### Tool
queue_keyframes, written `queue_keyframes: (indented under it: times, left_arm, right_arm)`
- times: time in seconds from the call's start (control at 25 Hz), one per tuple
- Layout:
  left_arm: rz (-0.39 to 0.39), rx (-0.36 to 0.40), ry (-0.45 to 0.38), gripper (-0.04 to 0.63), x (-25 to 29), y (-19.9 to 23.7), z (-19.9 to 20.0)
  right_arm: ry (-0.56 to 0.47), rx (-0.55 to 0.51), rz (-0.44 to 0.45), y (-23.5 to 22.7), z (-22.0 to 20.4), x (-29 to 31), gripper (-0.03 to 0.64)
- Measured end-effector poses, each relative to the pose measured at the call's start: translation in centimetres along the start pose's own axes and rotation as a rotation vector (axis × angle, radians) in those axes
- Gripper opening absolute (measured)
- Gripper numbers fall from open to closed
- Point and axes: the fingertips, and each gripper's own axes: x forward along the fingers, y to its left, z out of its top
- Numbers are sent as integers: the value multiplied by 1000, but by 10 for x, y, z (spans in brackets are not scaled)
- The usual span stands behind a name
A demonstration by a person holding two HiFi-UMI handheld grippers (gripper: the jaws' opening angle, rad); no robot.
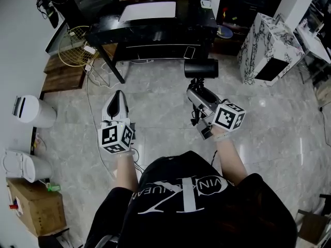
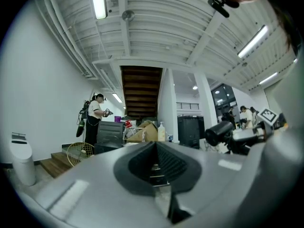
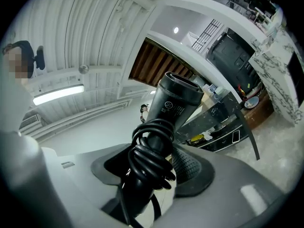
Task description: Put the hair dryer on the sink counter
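One hair dryer (image 3: 179,101), handle under cord (image 3: 149,160)

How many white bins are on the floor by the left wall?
2. One white bin stands beside the wooden steps; the second bin stands nearer, next to the cardboard box. Others may lie outside the view.
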Motion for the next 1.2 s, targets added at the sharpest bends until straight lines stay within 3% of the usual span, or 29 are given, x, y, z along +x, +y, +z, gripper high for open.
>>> queue_keyframes:
  times: [0.56,1.2]
  left_arm:
    - [-50,4,51,0,40,-48,-15]
    - [-140,-16,51,0,217,-19,-19]
  right_arm:
    - [-16,29,-45,-50,21,-24,273]
    - [-53,51,-108,-134,84,92,273]
